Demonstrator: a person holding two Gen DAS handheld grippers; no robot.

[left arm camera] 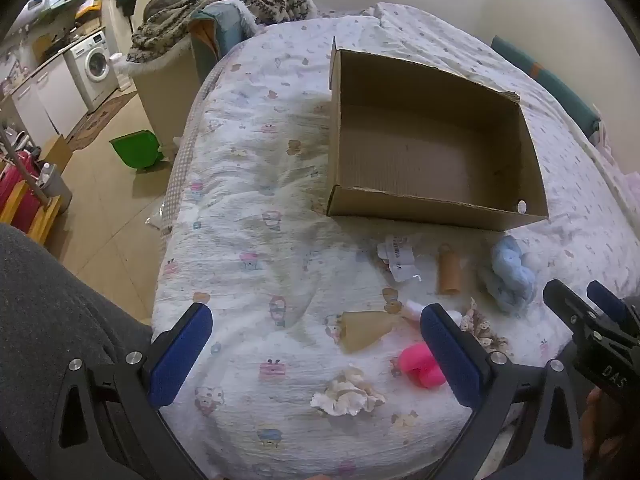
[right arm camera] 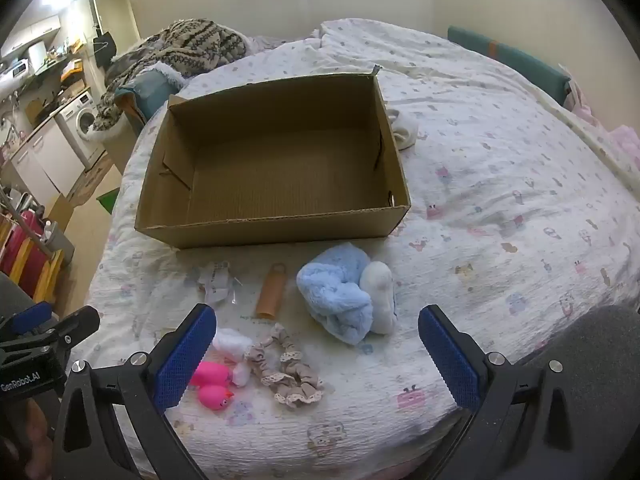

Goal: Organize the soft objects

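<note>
Cardboard box (right arm camera: 276, 160) sits empty on a bed (right arm camera: 500, 200).
Both grippers, left (left arm camera: 316, 354) and right (right arm camera: 316, 354), gape wide, holding nothing; blue plush (right arm camera: 340, 296) lies at the box's six o'clock.

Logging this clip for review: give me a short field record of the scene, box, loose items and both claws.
surface: bed sheet
box: cardboard box, open top, empty
blue fluffy cloth: on sheet, in front of box
scrunchie: on sheet, near right claw
pink toy ducks: on sheet
cardboard tube: lying in front of box
left claw: open, empty
right claw: open, empty
</note>
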